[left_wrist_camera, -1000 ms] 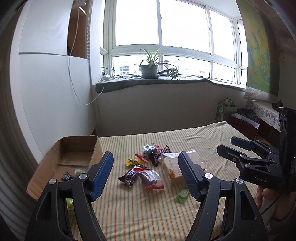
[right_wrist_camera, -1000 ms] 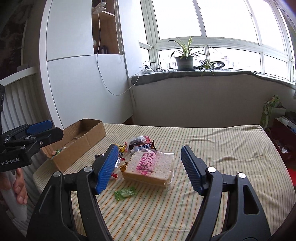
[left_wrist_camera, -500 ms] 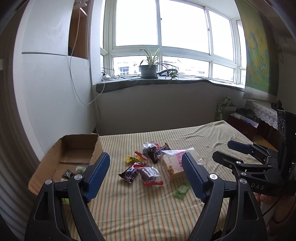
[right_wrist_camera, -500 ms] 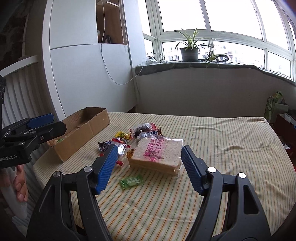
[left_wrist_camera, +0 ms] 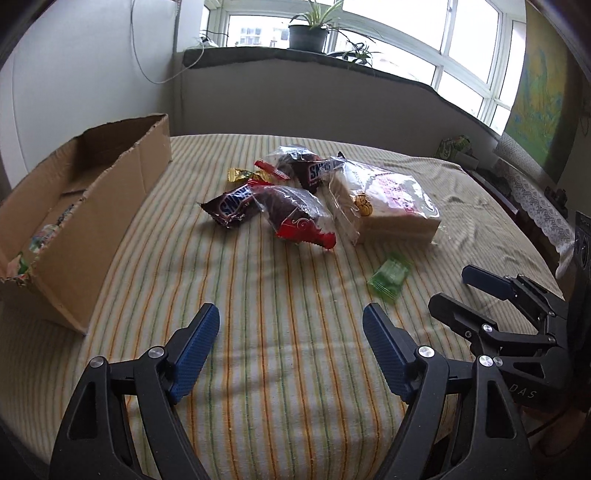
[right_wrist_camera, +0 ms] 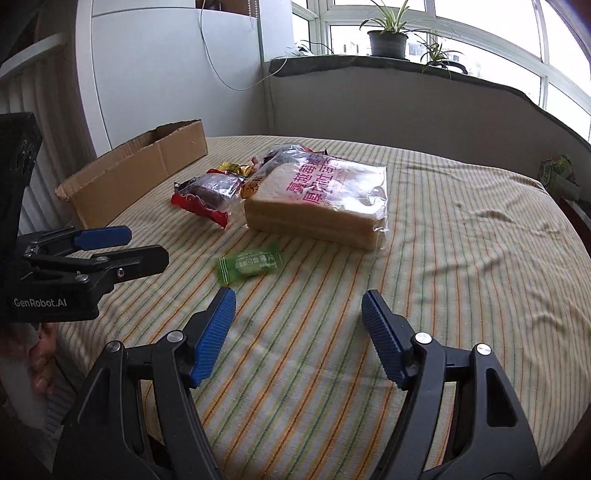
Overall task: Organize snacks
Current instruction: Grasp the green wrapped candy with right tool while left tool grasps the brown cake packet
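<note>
A pile of snacks lies mid-table: a bagged bread loaf (left_wrist_camera: 384,206) (right_wrist_camera: 321,195), a red-ended dark cake packet (left_wrist_camera: 295,214) (right_wrist_camera: 210,194), two Snickers bars (left_wrist_camera: 231,205), a gold candy (left_wrist_camera: 238,173) and a green candy (left_wrist_camera: 389,275) (right_wrist_camera: 249,264) lying apart in front. A cardboard box (left_wrist_camera: 74,206) (right_wrist_camera: 136,177) stands at the left with a few wrappers inside. My left gripper (left_wrist_camera: 290,325) (right_wrist_camera: 125,245) is open and empty, short of the pile. My right gripper (right_wrist_camera: 299,308) (left_wrist_camera: 454,291) is open and empty, just short of the green candy.
The table wears a striped cloth (left_wrist_camera: 280,332) and ends at a wall with a windowsill and potted plant (left_wrist_camera: 308,31). A white cabinet (right_wrist_camera: 166,74) stands behind the box. A green bag (right_wrist_camera: 557,173) sits beyond the table's right side.
Both grippers have tilted down and moved forward toward the snacks, which now look larger and nearer. Both stay open. Nothing on the table has moved.
</note>
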{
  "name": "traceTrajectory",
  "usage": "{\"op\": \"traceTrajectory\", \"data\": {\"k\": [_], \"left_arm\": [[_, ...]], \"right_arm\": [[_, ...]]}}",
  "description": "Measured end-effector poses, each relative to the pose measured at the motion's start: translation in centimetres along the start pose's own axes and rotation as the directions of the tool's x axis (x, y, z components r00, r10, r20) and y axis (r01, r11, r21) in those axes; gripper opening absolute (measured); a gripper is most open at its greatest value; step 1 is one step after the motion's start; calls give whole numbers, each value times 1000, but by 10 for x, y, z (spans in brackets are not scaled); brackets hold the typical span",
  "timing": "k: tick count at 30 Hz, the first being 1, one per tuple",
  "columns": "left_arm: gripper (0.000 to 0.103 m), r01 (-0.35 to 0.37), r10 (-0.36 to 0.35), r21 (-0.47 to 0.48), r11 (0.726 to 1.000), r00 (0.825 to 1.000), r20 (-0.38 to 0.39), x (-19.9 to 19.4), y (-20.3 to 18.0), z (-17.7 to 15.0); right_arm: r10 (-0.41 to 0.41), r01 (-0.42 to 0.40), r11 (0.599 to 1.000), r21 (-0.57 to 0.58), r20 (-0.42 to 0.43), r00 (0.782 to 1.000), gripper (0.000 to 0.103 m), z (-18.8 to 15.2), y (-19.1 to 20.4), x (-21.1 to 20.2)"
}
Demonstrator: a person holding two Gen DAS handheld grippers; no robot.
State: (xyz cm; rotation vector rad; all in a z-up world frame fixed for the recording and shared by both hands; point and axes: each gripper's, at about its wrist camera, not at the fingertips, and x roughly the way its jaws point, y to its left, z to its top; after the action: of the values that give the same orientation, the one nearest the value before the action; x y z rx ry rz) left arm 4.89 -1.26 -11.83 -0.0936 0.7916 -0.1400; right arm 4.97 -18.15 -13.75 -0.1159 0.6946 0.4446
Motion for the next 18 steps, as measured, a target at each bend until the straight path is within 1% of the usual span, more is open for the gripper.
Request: {"op": "traceTrajectory", "data": {"k": [6,9,12,14,16,17,18], "left_arm": [[80,7,-7,1,1000,1000,17,6,1,27],[80,25,-25,-16,1000,1000,-6,18,1,41],[80,38,-39,-26,999,999,-31,32,1,52],[80,67,-68,-27,997,997,-37,39,-1,56],[80,66,-67,-23,998,997,-48,48,-3,58],[80,72,-73,-28,997,996,-50,52,-2,58],[79,78,-80,-39,996,996,-46,55,0,59]], "right_arm": [[16,-19,997,-72,-39,999,74,13,14,12],[30,-35,995,-98,-58,998,74,19,20,21],[27,-36,991,-125,-76,997,74,22,23,31],[42,-51,991,-120,-79,996,74,24,22,36],[52,-62,991,-115,-84,995,73,27,21,38],[56,-67,990,-123,-89,994,71,28,23,40],[60,-73,988,-138,-95,994,60,30,25,42]]}}
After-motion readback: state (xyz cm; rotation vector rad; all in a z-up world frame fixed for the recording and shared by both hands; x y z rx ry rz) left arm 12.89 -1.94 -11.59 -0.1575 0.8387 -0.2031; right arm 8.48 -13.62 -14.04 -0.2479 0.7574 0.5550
